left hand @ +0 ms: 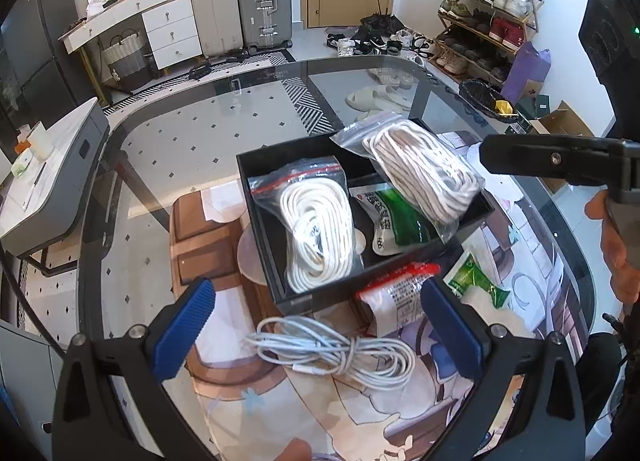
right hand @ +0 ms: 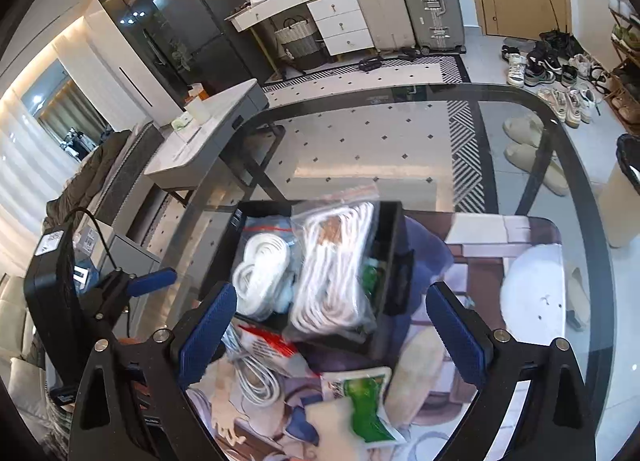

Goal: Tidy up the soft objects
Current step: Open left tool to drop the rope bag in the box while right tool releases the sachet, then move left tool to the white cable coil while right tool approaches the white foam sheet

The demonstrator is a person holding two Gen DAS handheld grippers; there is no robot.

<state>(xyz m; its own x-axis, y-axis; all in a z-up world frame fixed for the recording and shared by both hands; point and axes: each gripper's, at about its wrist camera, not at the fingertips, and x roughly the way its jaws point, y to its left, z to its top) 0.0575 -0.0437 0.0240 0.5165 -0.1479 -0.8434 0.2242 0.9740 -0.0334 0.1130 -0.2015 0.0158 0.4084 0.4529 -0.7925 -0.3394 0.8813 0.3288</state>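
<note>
In the black box (left hand: 256, 181): two glossy zip bags of coiled white rope (left hand: 316, 229), a crinkly green pouch (left hand: 396, 217)
Near mat edge: loose grey cable (left hand: 332, 353)
Surface: glass table (left hand: 192, 141), tiled floor
Left gripper (left hand: 316, 337): jaws spread, empty
Right gripper (right hand: 332, 337): jaws spread, empty

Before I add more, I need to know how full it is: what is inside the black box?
Inside the black box: two bagged white cord coils and a green-and-white packet. The right bag overhangs the rim; anything beneath the bags is hidden.

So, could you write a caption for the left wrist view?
Open left hand-held gripper above a loose white cable, before a black box holding two bagged ropes.
</note>
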